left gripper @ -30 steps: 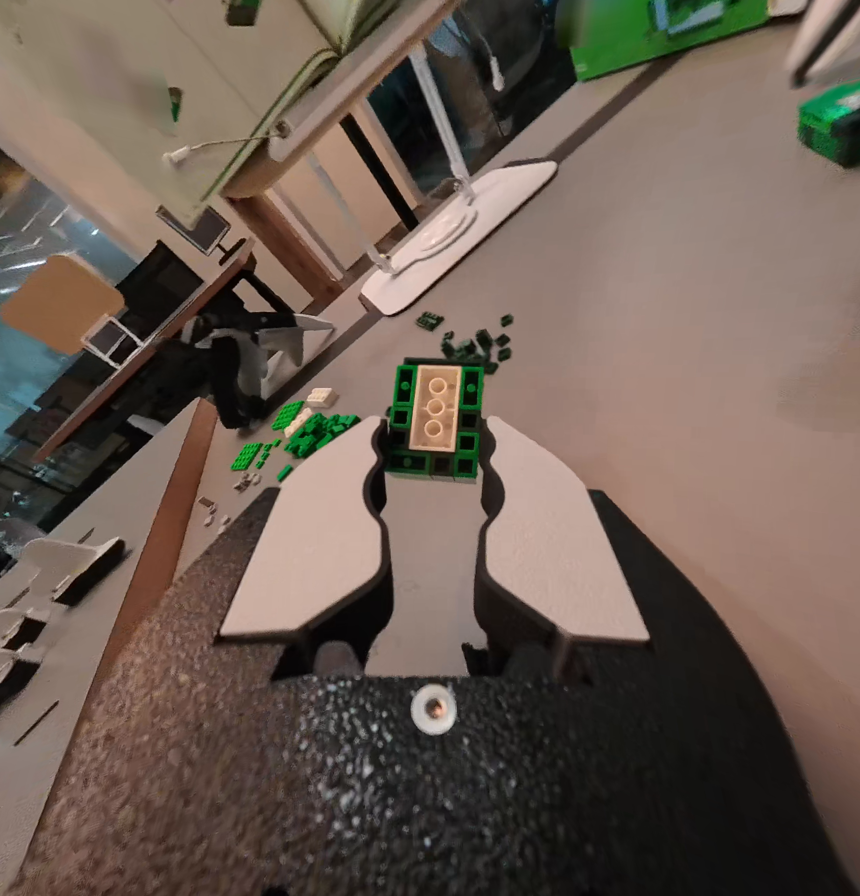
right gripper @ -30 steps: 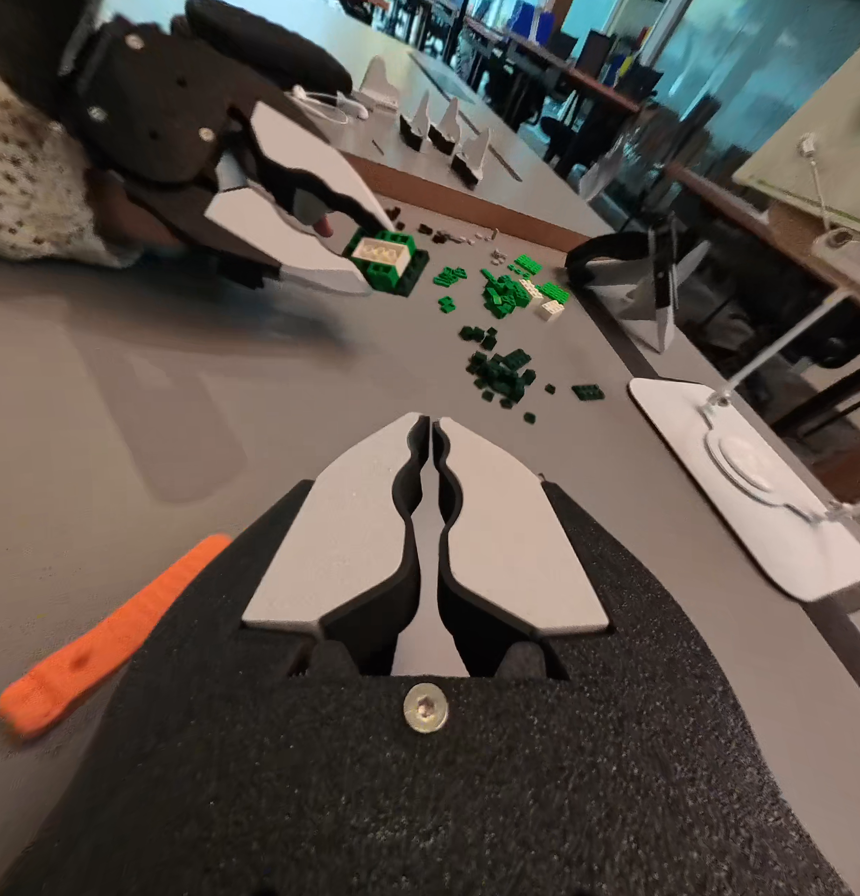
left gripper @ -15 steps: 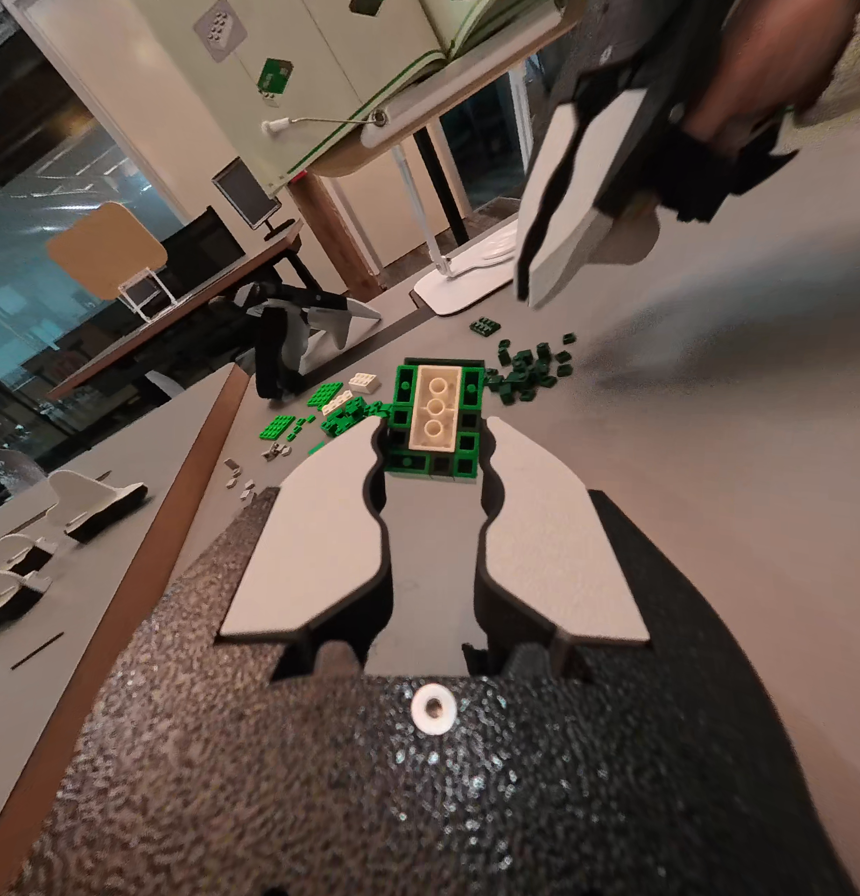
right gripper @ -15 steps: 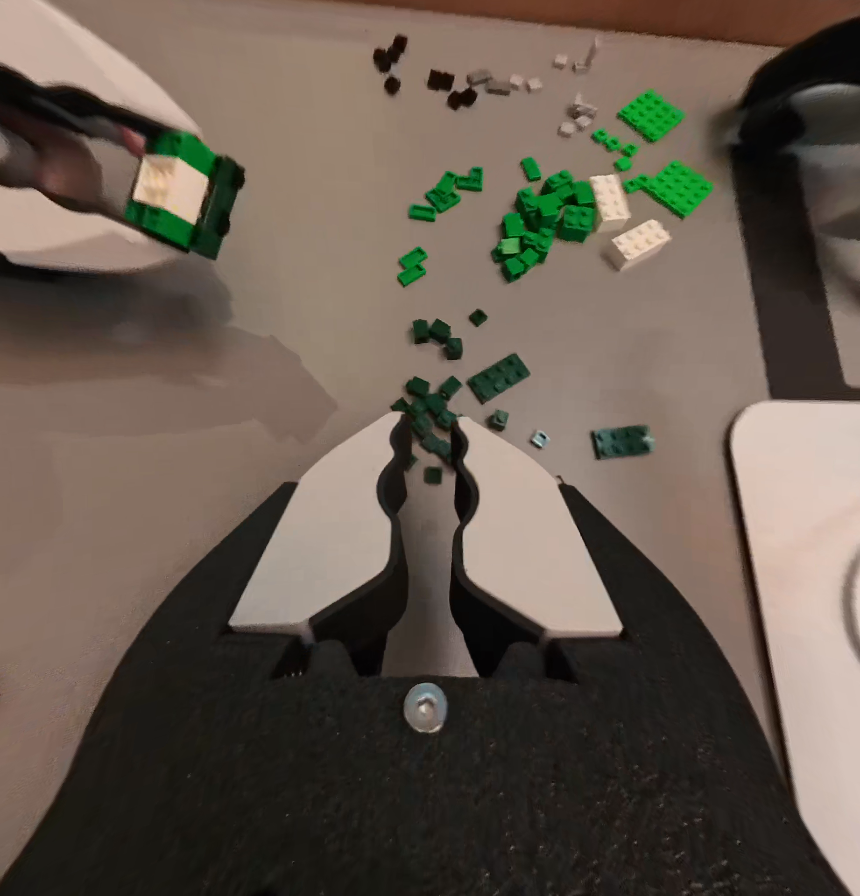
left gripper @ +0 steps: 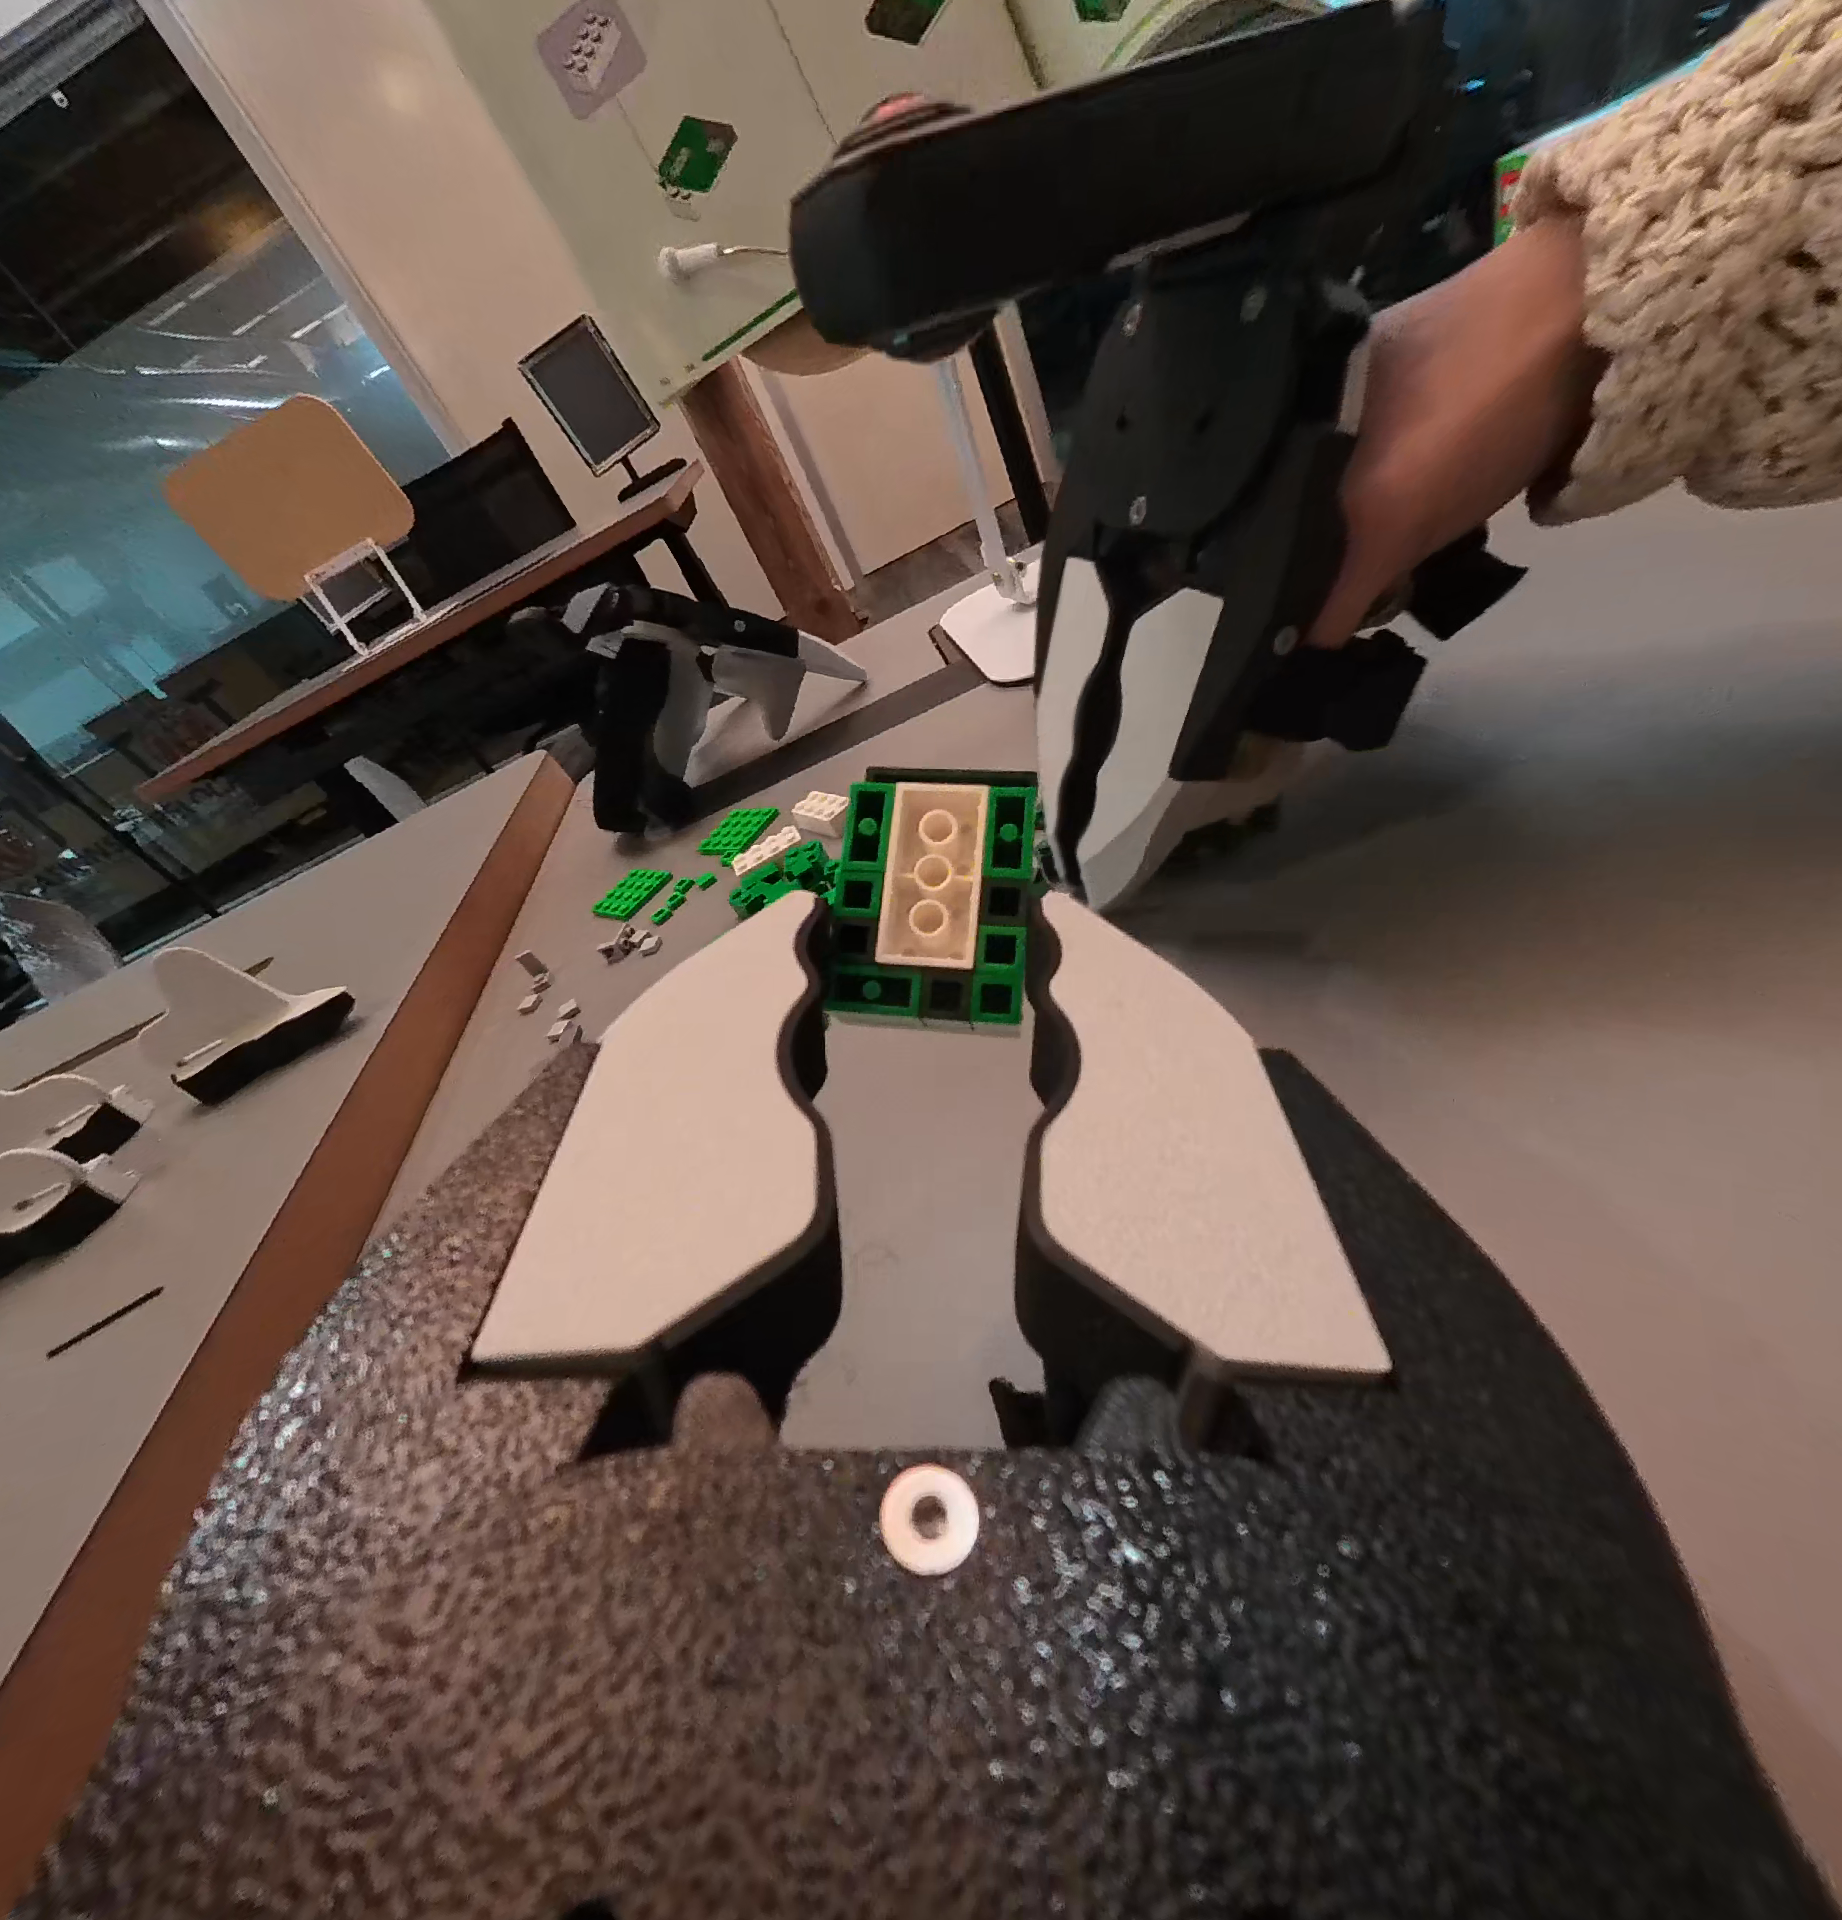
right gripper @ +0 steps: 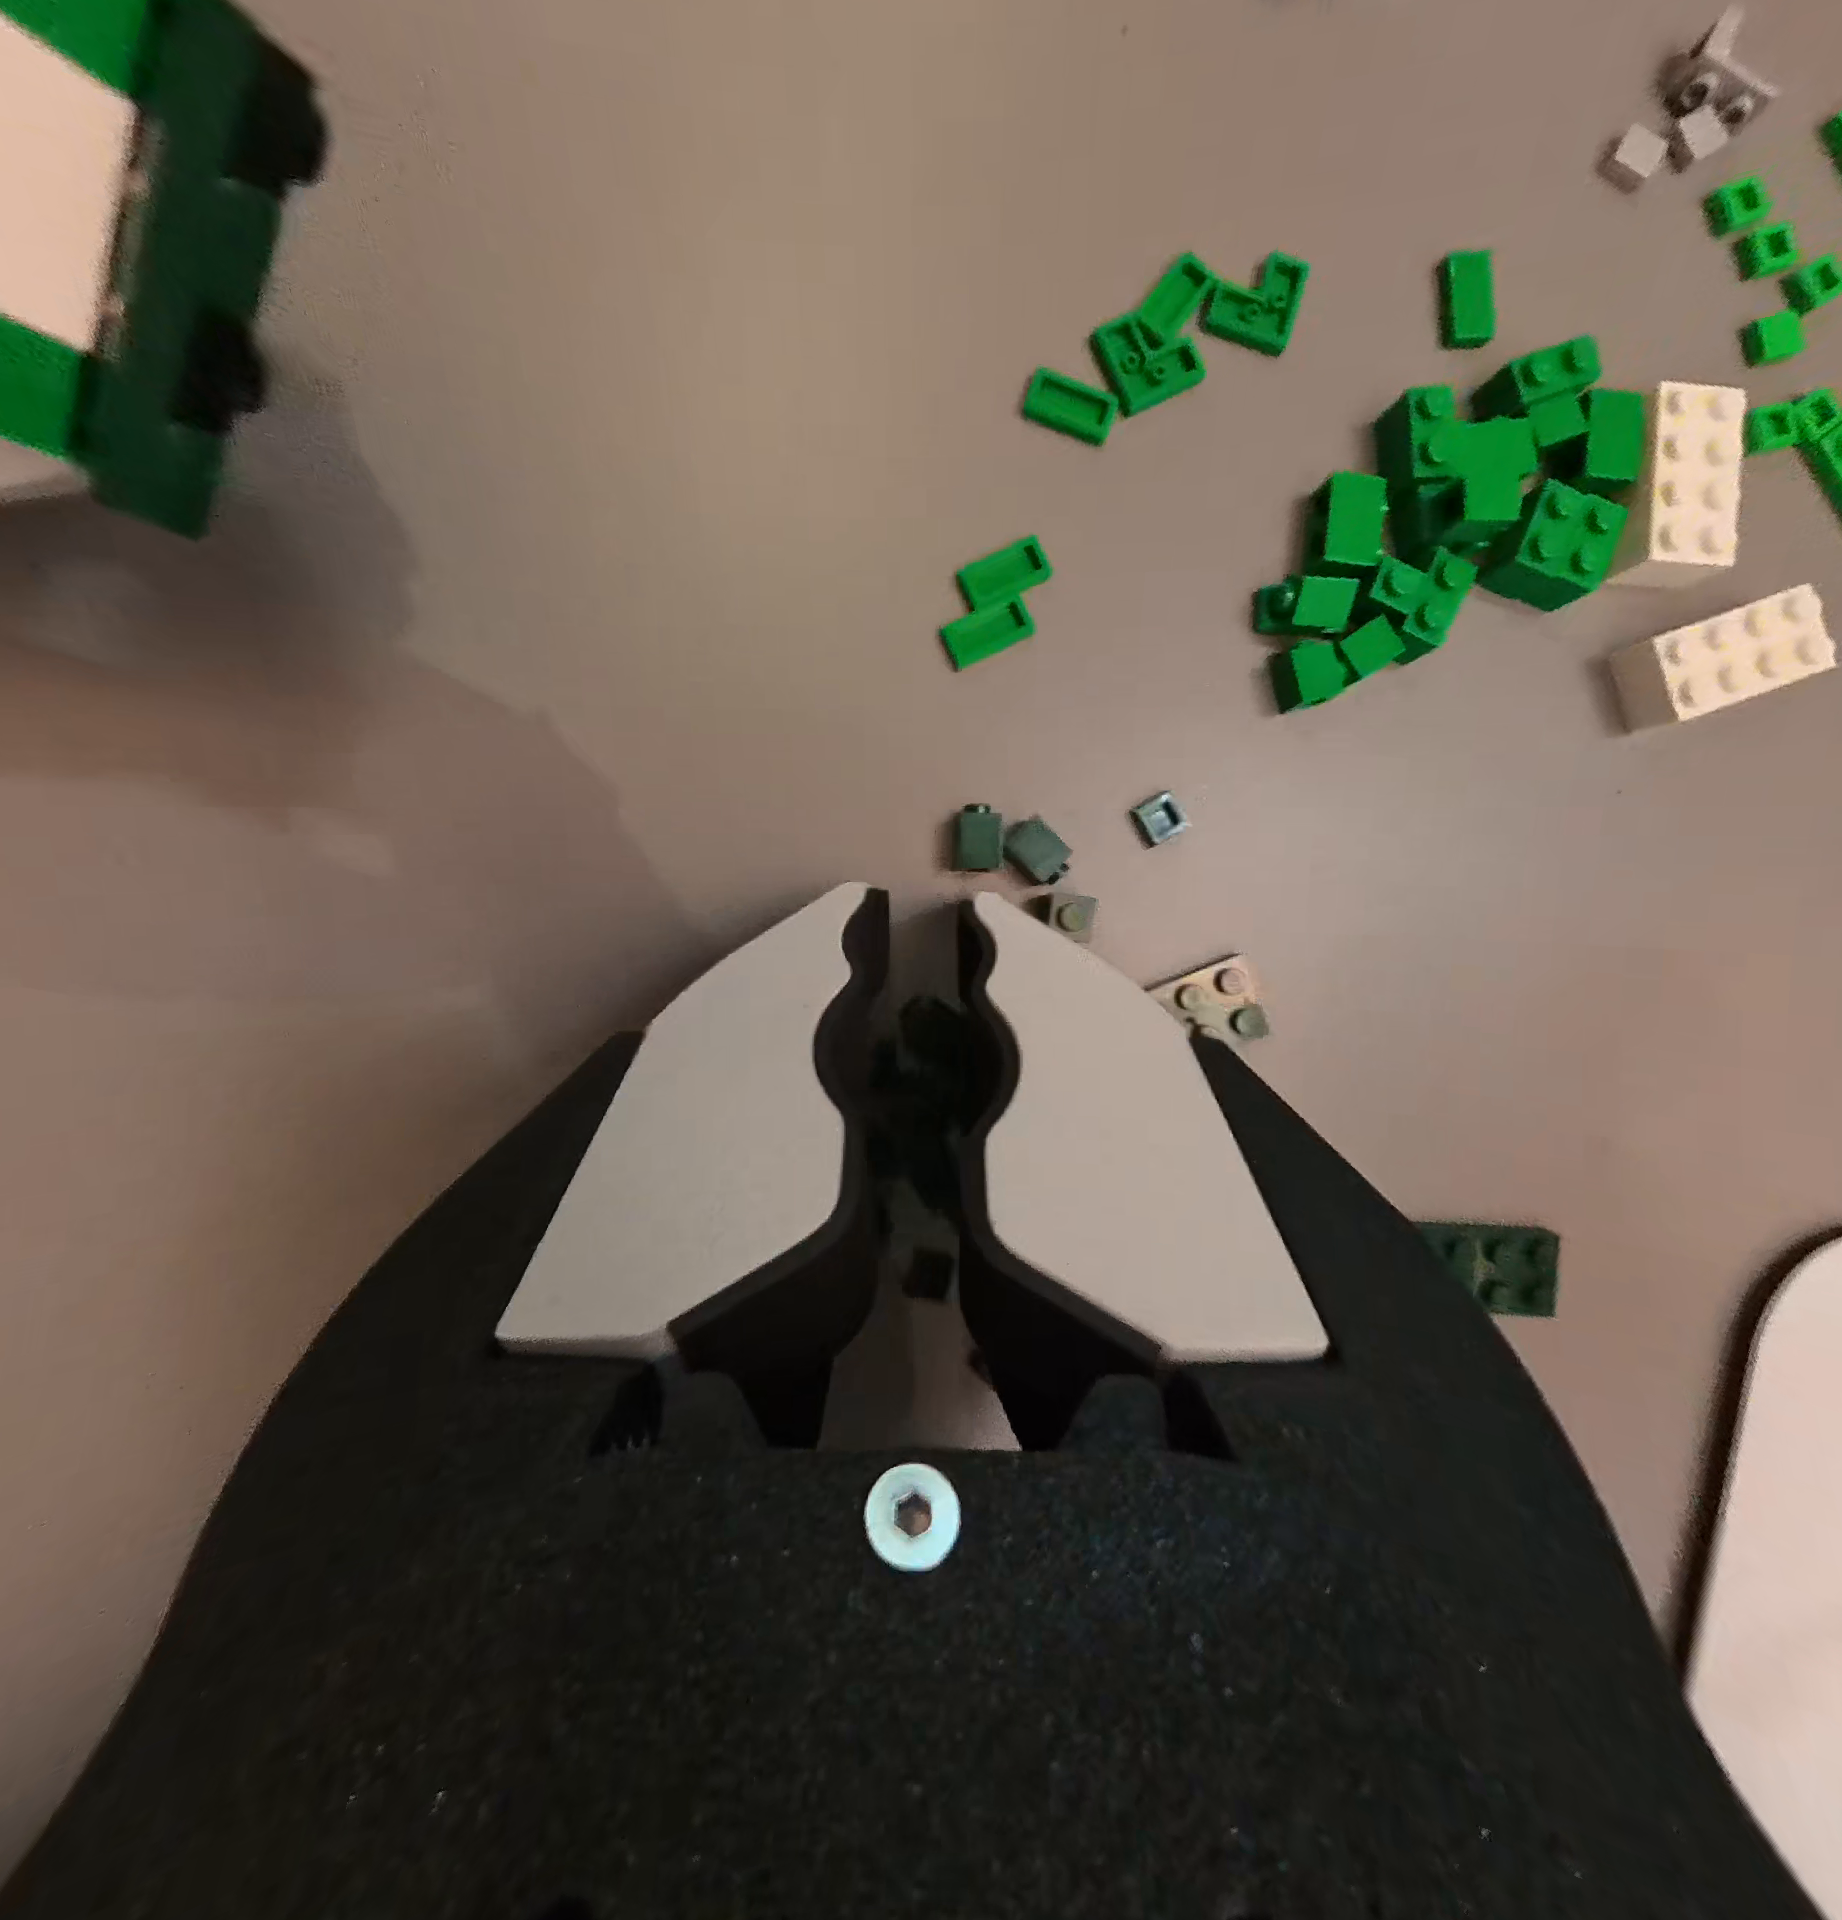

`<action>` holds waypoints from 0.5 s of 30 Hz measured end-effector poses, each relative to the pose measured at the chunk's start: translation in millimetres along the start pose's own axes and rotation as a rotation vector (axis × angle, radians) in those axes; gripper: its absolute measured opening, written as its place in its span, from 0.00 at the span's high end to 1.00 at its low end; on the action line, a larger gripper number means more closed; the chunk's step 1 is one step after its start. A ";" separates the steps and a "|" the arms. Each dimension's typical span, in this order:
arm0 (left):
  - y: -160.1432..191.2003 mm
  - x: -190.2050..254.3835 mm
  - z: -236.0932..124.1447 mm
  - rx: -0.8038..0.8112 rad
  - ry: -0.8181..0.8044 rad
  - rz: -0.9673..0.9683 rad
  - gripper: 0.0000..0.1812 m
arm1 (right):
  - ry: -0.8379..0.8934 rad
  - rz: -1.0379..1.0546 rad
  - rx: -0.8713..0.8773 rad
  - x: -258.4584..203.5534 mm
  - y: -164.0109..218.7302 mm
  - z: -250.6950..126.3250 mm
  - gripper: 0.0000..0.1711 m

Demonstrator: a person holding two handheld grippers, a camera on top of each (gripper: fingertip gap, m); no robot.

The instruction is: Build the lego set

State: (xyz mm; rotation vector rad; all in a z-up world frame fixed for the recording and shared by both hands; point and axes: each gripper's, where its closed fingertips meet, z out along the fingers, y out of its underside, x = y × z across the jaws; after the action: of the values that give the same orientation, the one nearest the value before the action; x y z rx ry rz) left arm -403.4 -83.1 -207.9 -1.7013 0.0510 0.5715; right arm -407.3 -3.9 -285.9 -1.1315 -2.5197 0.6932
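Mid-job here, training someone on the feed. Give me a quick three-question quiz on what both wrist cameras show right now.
1. True or false: the left gripper holds the green-and-white block between its fingers.
2. The right gripper points down at: A) grey bits, B) dark green pieces, C) an orange tool.
3. In the right wrist view, how many white bricks lie by the bright green pile?

Key: 1 true; 2 B; 3 two.
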 end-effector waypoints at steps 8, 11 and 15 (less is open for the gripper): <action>0.5 4.4 2.1 -0.011 0.012 0.031 0.80 | -0.006 -0.021 0.032 5.9 -3.3 4.2 0.91; 0.1 4.3 2.6 -0.010 0.013 0.028 0.80 | -0.008 -0.031 0.046 5.3 -5.9 5.9 0.92; 0.2 5.3 3.4 -0.012 0.017 0.034 0.80 | 0.008 -0.044 0.052 7.5 -9.5 8.2 0.92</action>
State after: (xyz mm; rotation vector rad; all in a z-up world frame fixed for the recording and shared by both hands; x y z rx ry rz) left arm -399.9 -78.4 -210.5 -1.7203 0.0887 0.5835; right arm -421.6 -6.2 -287.1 -1.0556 -2.4964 0.7369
